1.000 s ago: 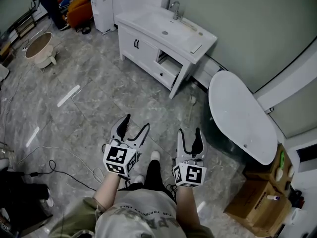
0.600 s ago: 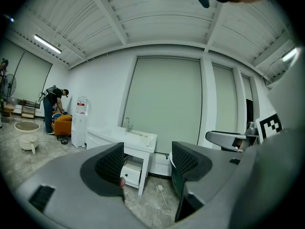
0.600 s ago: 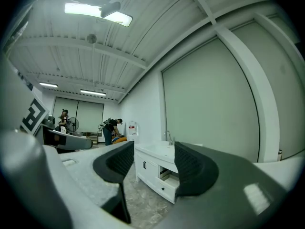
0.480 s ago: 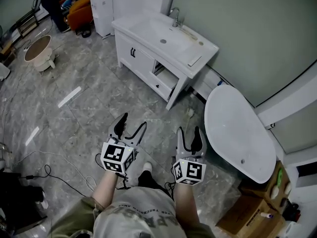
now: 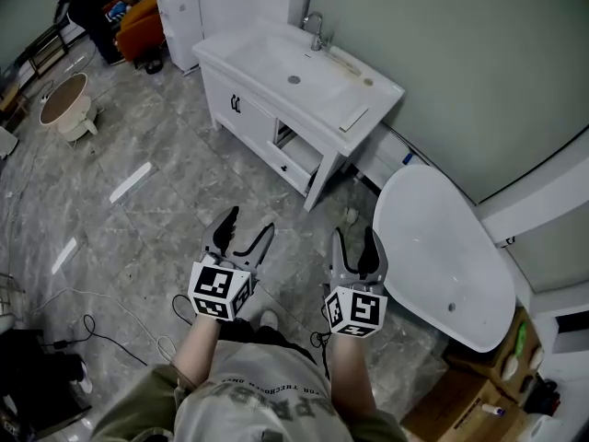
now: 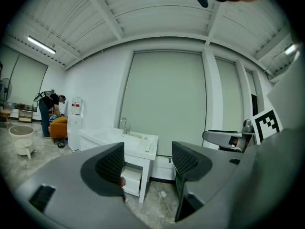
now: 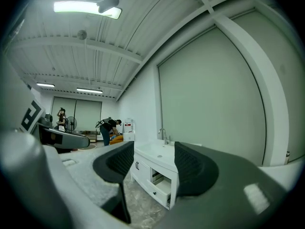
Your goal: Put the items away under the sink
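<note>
Left gripper (image 5: 250, 226) and right gripper (image 5: 354, 238): fingers released, nothing between them. Over the last second the sink cabinet (image 5: 253, 110) has shifted slightly at upper centre of the head view and remains well apart from both grippers. Its drawer (image 5: 296, 155) stands open. Judgement: approach phase, no item collected.

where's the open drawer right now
Head view, upper centre: the drawer sits pulled out at the right end of the cabinet, just under the sink.
</note>
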